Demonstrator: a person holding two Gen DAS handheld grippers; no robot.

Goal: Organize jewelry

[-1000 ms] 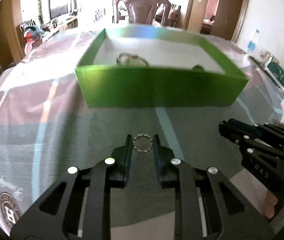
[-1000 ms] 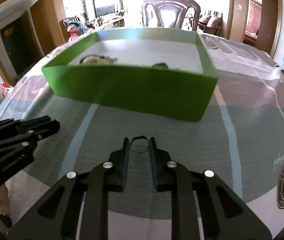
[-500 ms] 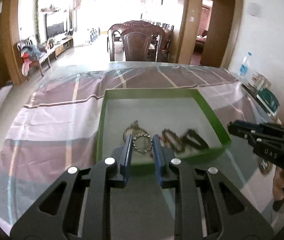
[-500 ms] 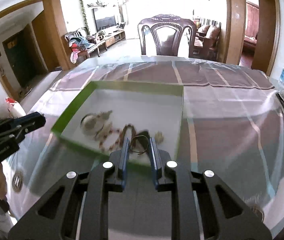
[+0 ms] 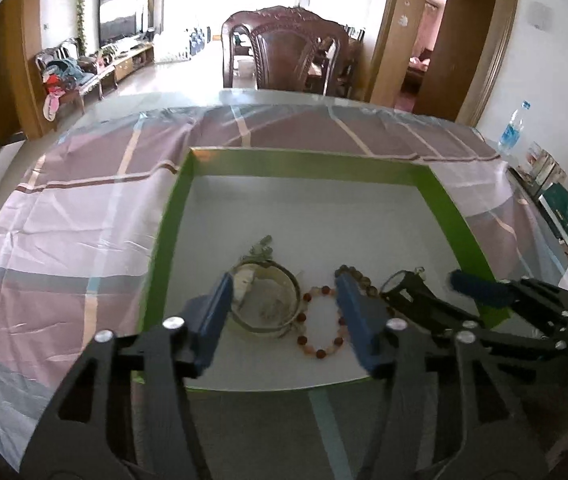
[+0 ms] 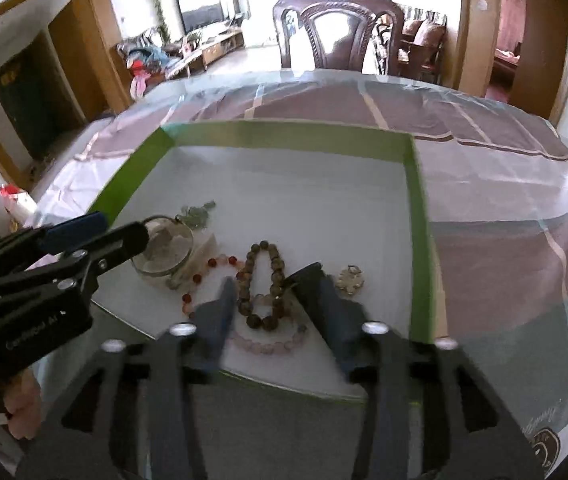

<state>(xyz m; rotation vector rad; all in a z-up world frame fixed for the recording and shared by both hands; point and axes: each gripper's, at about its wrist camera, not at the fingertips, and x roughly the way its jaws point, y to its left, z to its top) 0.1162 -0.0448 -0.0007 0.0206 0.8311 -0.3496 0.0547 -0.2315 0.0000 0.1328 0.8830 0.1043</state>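
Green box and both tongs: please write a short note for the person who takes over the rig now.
Left tongs: open, empty, above the near part of the green box.
Right tongs: open, empty, above the same box.
In the box: bangle, red bead bracelet, brown bead bracelet, small pendant.
Done: both tongs hold nothing, and the pieces in view lie in the box.
Left: no jewelry shows on the tablecloth in these views; check the table near you, then draw both tongs back.

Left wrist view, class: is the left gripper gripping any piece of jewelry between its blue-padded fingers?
No. The left gripper stands wide open above the green cardboard box, its fingers apart with nothing held, and the red-and-pink bead bracelet lies loose below.
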